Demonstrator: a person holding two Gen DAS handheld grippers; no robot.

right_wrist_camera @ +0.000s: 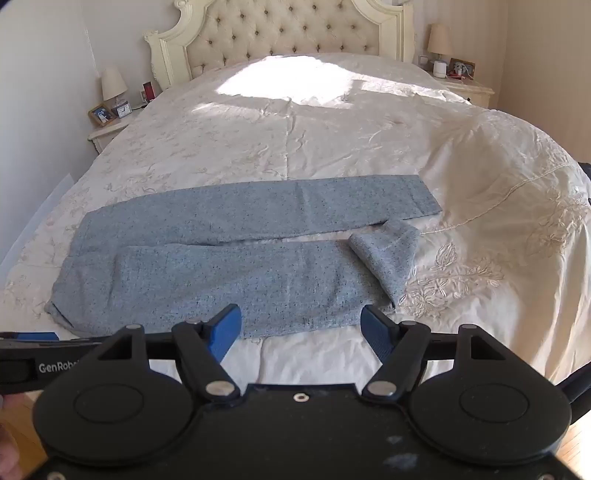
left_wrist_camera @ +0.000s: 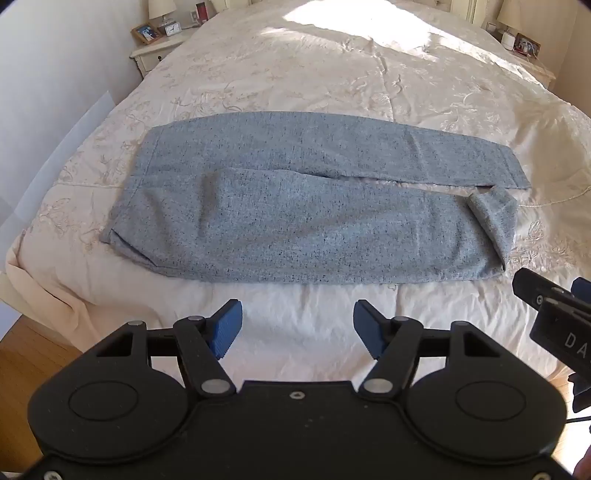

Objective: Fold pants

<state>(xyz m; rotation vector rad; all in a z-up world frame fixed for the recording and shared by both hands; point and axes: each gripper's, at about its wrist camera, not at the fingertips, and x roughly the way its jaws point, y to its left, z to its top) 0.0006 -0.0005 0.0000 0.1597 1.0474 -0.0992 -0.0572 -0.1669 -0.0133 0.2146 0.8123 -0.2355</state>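
Grey pants spread across the bed, both grippers wide open and holding nothing.

In the left wrist view the pants (left_wrist_camera: 295, 206) lie flat on the bedspread (left_wrist_camera: 295, 74), waist at the left, near cuff turned over; the left gripper (left_wrist_camera: 297, 328) hovers before the near edge, apart from it; in the right wrist view the right gripper (right_wrist_camera: 301, 334) hangs over the near leg's edge, and its fingers (right_wrist_camera: 225, 332) overlap the cloth in the picture; whether they touch it I cannot tell.

Both views low, facing headboard (right_wrist_camera: 284, 33), sharing bed (left_wrist_camera: 332, 74)
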